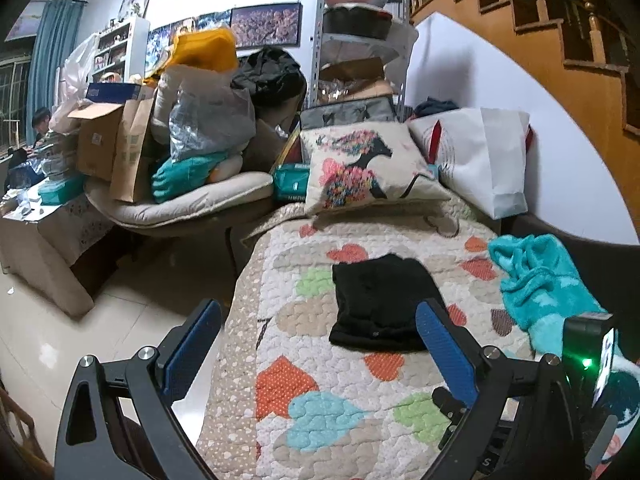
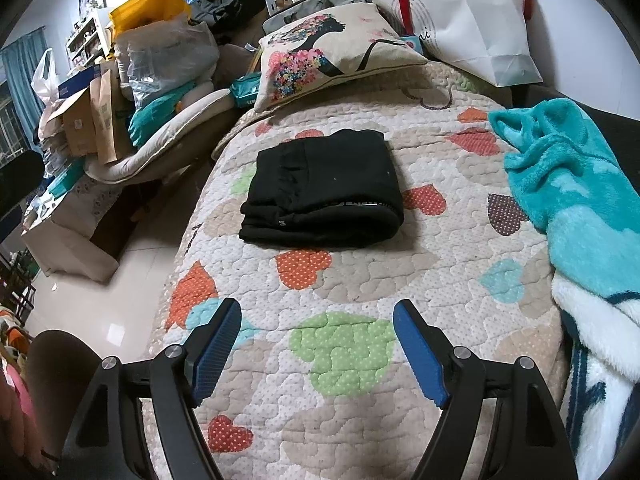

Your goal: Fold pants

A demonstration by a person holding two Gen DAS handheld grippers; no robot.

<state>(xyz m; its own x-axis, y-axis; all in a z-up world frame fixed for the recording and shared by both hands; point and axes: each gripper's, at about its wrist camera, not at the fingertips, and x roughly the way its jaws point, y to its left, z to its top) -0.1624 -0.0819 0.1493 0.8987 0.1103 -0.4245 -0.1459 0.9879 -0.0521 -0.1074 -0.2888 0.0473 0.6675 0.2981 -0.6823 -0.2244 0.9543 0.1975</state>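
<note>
My left gripper [image 1: 318, 320] and right gripper [image 2: 317, 320] both stand spread apart, nothing between their blue pads. Beyond them the black folded pants [image 2: 324, 190] lie flat on the heart-patterned quilted bedspread [image 2: 360, 280], a fluffy turquoise blanket [image 2: 572, 192] beside, a floral cushion [image 2: 328, 52] farther back.

Ahead of the right gripper [image 2: 318, 344], bare quilt [image 2: 344, 344] lies clear up to the folded black pants [image 2: 324, 192]. To its right a teal blanket [image 2: 568, 184] crowds the quilt's edge. Beyond the pants, a patterned cushion [image 2: 332, 52] and white bag [image 2: 472, 16] close off the far end.
</note>
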